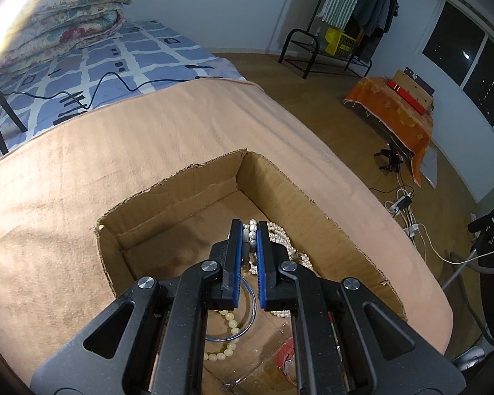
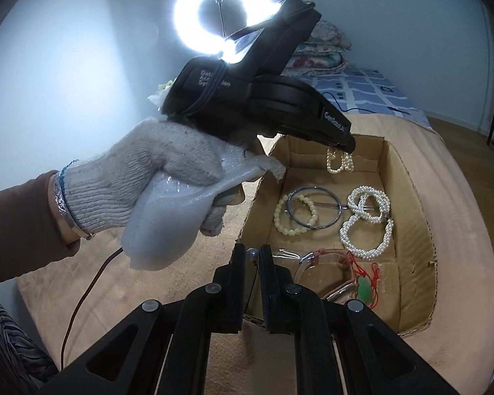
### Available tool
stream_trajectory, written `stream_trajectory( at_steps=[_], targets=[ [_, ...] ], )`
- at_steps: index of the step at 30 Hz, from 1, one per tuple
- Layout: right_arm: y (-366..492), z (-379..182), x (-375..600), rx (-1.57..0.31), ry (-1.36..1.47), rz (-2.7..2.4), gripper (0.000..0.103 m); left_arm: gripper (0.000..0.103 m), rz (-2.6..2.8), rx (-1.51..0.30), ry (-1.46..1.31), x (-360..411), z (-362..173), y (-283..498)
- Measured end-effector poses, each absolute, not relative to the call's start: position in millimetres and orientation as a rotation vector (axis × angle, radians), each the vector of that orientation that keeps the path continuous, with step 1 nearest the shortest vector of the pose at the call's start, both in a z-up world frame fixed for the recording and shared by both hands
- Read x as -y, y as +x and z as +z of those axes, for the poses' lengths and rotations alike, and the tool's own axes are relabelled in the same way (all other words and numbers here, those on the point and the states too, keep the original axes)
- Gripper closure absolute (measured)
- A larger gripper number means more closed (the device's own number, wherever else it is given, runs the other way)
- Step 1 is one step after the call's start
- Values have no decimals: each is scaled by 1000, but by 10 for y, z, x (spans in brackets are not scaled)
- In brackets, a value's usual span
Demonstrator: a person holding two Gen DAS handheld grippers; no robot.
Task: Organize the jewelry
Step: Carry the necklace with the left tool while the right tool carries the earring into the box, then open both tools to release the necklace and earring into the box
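An open cardboard box (image 2: pixel 411 223) (image 1: pixel 181 217) sits on a tan blanket. My left gripper (image 1: pixel 249 230) (image 2: pixel 345 146) is shut on a cream bead bracelet (image 2: pixel 339 163) (image 1: pixel 253 230) and holds it above the box's far end. In the box lie a pale bead bracelet (image 2: pixel 294 214), a metal bangle (image 2: pixel 313 209), a white pearl necklace (image 2: pixel 369 220), clear glasses (image 2: pixel 316 271) and a green pendant on red cord (image 2: pixel 365 288). My right gripper (image 2: pixel 252 256) is shut on a small grey bead on a thin cord (image 2: pixel 253 254), at the box's near left corner.
The tan blanket (image 1: pixel 82 181) covers the bed around the box. A ring light (image 2: pixel 224 16) glares behind the left gripper. A gloved hand (image 2: pixel 154 177) holds the left gripper. Beyond the bed are a clothes rack (image 1: pixel 345 16), floor cables (image 1: pixel 408 204) and an orange-covered table (image 1: pixel 395 112).
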State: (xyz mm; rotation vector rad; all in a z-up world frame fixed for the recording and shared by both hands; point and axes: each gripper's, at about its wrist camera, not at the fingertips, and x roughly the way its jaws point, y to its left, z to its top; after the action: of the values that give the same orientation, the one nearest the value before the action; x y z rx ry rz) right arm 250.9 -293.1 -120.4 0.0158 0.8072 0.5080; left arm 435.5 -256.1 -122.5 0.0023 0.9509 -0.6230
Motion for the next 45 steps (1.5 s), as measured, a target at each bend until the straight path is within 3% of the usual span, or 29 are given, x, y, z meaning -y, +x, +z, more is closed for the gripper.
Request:
stream_trajectory(
  at_steps=[35, 39, 45],
  targets=[
    [2538, -1309, 2886, -835, 3, 504, 95, 98, -599, -975, -15, 2564, -1331, 4405],
    [2533, -1299, 2890, -826, 3, 499, 82, 97, -600, -975, -14, 2554, -1325, 4408],
    [2510, -1251, 2881, -816, -2, 495, 78, 97, -596, -965, -16, 2515, -1264, 4384]
  ],
)
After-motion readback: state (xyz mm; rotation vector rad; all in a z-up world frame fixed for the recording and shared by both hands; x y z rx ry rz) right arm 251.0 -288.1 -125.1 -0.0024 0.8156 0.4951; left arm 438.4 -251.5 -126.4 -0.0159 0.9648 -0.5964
